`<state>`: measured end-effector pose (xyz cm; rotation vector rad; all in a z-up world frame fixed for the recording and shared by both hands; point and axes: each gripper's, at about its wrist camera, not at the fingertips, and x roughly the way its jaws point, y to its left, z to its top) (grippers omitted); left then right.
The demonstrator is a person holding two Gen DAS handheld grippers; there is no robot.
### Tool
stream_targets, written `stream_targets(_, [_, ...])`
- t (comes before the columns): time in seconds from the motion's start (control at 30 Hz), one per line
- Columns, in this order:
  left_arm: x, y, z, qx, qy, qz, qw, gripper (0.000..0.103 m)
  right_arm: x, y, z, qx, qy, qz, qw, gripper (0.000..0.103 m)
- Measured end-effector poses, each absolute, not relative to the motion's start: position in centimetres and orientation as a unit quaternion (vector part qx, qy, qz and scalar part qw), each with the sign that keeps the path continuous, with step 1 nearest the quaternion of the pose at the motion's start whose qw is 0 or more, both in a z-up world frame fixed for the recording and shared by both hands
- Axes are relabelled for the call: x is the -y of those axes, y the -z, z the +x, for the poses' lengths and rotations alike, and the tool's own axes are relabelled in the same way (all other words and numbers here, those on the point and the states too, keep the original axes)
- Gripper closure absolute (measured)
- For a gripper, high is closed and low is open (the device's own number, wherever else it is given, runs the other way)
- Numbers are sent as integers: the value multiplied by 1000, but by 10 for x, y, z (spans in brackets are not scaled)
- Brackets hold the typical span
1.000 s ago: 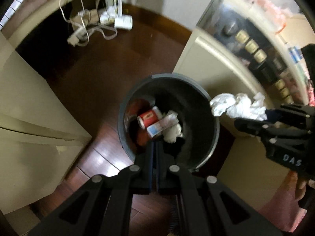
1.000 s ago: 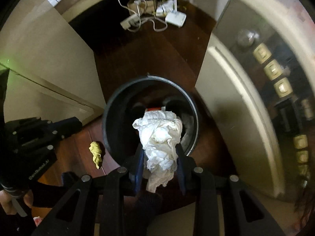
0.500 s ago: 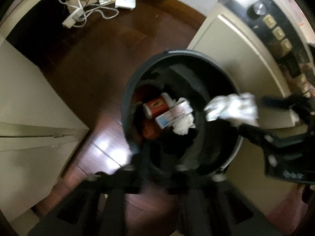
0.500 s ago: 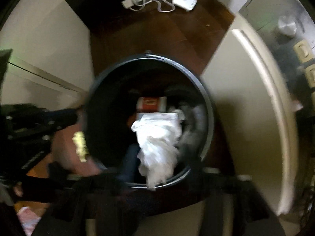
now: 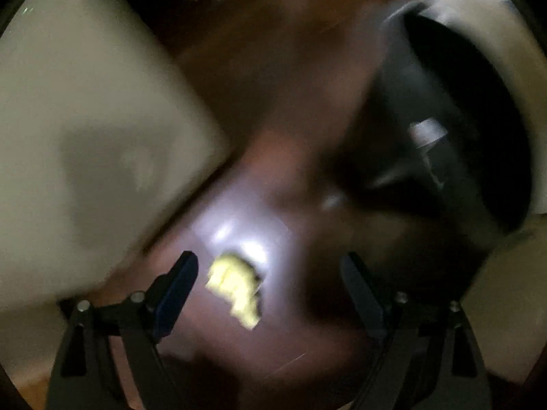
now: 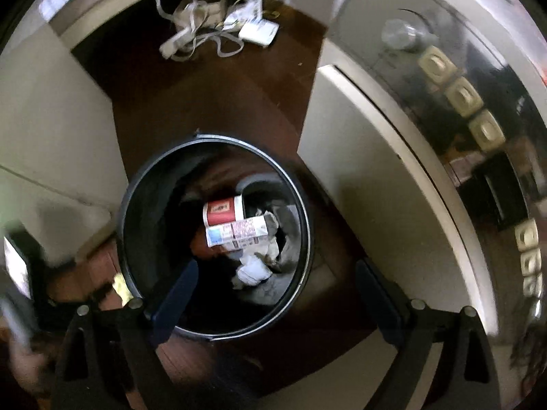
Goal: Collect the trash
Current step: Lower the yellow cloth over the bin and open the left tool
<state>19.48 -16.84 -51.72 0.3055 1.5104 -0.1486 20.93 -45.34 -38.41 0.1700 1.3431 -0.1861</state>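
Observation:
A round dark trash bin (image 6: pixel 215 157) stands on the wood floor. Inside lie a red-and-white can (image 6: pixel 222 210), a printed carton (image 6: pixel 237 232) and a crumpled white tissue (image 6: pixel 253 271). My right gripper (image 6: pixel 277 294) is open and empty, its jaws wide apart above the bin's near rim. My left gripper (image 5: pixel 270 290) is open and low over the floor. A crumpled yellow scrap (image 5: pixel 236 285) lies on the floor between its jaws, nearer the left finger. The scrap also shows in the right wrist view (image 6: pixel 121 287), left of the bin. The left wrist view is blurred; the bin (image 5: pixel 444 143) is at its right.
A beige cabinet panel (image 5: pixel 85 143) stands left of the scrap. A cream cabinet (image 6: pixel 369 177) with a glass door stands right of the bin. White cables and a white box (image 6: pixel 258 30) lie on the floor at the back.
My right gripper opened and the white tissue dropped into the bin. My left gripper swung left off the bin, opened, and came down around the yellow scrap.

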Motion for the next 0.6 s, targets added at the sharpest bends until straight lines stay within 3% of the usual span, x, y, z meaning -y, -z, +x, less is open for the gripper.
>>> stream_targets(0.17, [106, 583, 171, -722, 15, 95, 685, 17, 451, 402, 202, -625, 108, 103, 766, 9])
stream_targets(0.33, [97, 659, 164, -731, 10, 101, 675, 22, 435, 418, 205, -622, 99, 90, 772, 9])
stream_targets(0.37, [98, 672, 164, -734, 13, 97, 672, 30, 433, 418, 205, -620, 95, 85, 774, 9])
stream_targets(0.43, [102, 698, 164, -746, 41, 83, 660, 68, 430, 414, 203, -612, 88, 72, 783, 9])
stream_targets(0.5, [110, 700, 161, -745, 50, 101, 658, 88, 430, 411, 199, -608, 90, 62, 787, 9])
stream_targets(0.6, [120, 669, 158, -734, 71, 89, 670, 89, 435, 411, 193, -618, 96, 67, 777, 9])
